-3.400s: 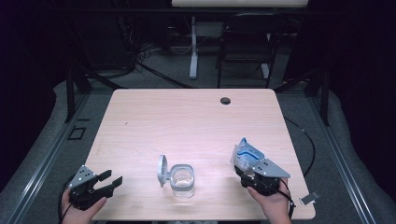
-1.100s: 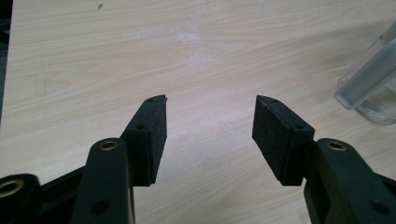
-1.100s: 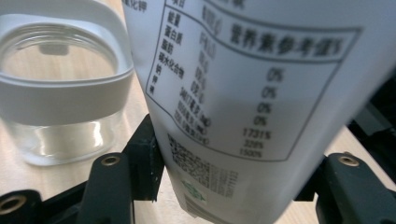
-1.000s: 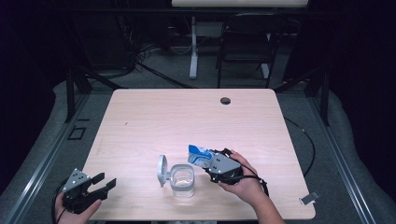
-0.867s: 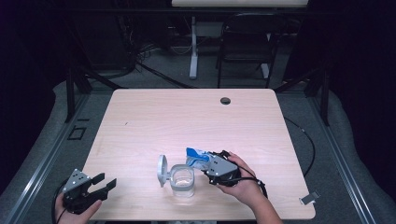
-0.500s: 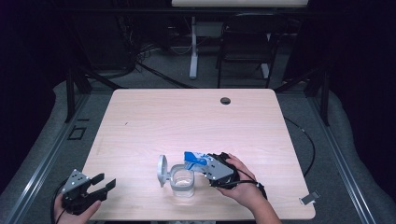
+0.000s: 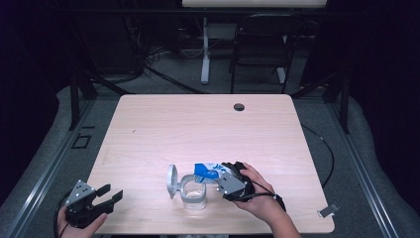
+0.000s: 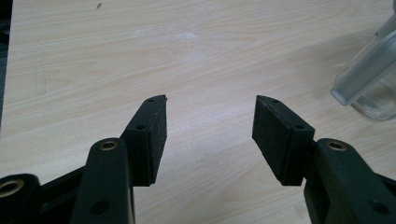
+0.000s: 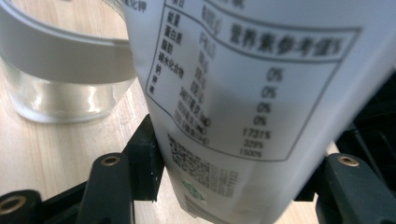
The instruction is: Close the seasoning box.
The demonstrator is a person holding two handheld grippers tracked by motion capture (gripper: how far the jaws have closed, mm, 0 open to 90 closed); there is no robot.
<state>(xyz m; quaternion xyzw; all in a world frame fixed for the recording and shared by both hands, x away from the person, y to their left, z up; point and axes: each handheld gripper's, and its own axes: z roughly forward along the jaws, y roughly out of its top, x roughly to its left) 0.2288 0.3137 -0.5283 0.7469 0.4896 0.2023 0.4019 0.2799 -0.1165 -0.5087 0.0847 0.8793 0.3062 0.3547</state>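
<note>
Right tool [image 7: 218,176] pinching blue-white packet [image 7: 206,171], tipped over jar [image 7: 192,192]; left tool [image 7: 110,194] spread, idle

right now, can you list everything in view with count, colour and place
jar: one, clear with a pale rim, near edge of the table, middle
jar lid: one, pale grey, standing open at the jar's left side
packet: one, blue and white with a printed label, tilted toward the jar's mouth, held from the right
table: one, light wood, centre of the high view
cable hole: one, dark, far edge of the table
chair: one, dark, on the floor beyond the table
left tongs: one, black, open, off the table's near left corner
right tongs: one, black, closed on the packet
hands: two, one on each tongs
</note>
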